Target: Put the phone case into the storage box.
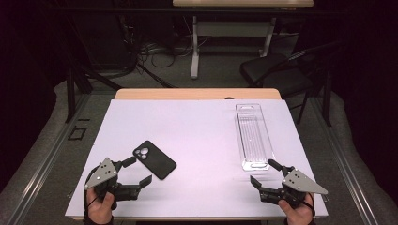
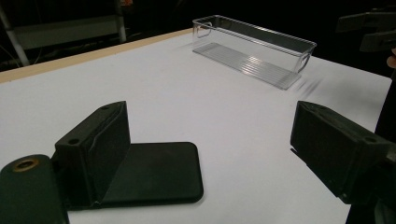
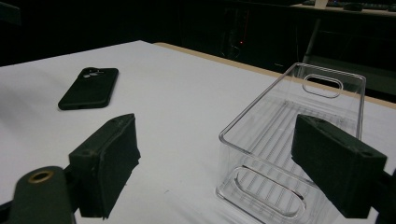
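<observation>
A black phone (image 1: 154, 159) lies face down on the white table sheet (image 1: 197, 136), left of the middle; it also shows in the left gripper view (image 2: 156, 172) and the right gripper view (image 3: 89, 87). My left gripper (image 1: 140, 169) is open at the front left, with its far jaw beside the phone's near end and nothing held. A clear, empty plastic bin (image 1: 253, 136) lies lengthwise at the right. My right gripper (image 1: 265, 172) is open just in front of the bin's near end (image 3: 261, 186), apart from it.
The table's wooden back edge (image 1: 197, 93) shows beyond the sheet. Behind it stand a black chair (image 1: 277, 70) and another desk's white leg (image 1: 194, 47) with cables on the floor. The sheet's middle (image 1: 206, 154) lies bare between the two grippers.
</observation>
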{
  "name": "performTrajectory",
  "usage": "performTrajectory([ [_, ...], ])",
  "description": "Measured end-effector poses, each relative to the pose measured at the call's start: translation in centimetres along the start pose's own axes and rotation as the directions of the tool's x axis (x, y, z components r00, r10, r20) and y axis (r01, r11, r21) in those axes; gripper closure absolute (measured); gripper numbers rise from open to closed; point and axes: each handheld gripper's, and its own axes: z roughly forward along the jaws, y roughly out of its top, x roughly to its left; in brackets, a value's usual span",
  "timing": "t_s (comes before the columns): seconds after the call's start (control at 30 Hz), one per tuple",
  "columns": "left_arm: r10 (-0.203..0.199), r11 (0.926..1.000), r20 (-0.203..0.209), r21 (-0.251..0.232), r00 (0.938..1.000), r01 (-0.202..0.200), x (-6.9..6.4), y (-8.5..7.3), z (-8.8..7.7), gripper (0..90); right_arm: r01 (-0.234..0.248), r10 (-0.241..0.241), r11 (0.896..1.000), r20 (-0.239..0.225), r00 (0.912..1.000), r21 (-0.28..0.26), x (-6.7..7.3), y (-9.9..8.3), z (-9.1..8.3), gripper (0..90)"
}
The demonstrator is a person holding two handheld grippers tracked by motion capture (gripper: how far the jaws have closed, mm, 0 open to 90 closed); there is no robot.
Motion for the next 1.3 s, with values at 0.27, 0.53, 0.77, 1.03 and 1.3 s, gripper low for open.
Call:
performTrajectory([
  [0.27, -0.014, 0.9998, -0.006, 0.014, 0.9999, 0.014, 0.2, 0.0, 0.2, 12.5, -0.01, 0.01, 1.0, 0.003, 0.9999, 0.005, -0.2, -0.2, 0.0, 14.3],
  [0.53, -0.039, 0.999, -0.012, 0.022, 0.9992, 0.039, 0.5, -0.1, 0.5, 12.6, -0.017, 0.017, 1.0, 0.004, 0.9998, 0.008, -0.3, -0.3, 0.0, 14.3],
  [0.77, -0.038, 0.9986, -0.021, 0.036, 0.9991, 0.039, 0.6, -0.1, 0.5, 12.9, -0.002, 0.002, 1.0, 0.001, 1.0, 0.01, -0.2, -0.1, 0.2, 14.3],
  [1.03, -0.11, 0.9909, -0.031, 0.075, 0.9935, 0.112, 1.1, -0.5, 0.6, 13.3, -0.014, 0.014, 1.0, 0.002, 0.9999, 0.016, -0.2, -0.2, 0.4, 14.4],
  [1.3, -0.182, 0.9741, -0.068, 0.124, 0.981, 0.189, 1.8, -0.9, 1.1, 13.2, -0.022, 0.022, 1.0, 0.004, 0.9997, 0.018, -0.3, -0.3, 0.9, 14.4],
])
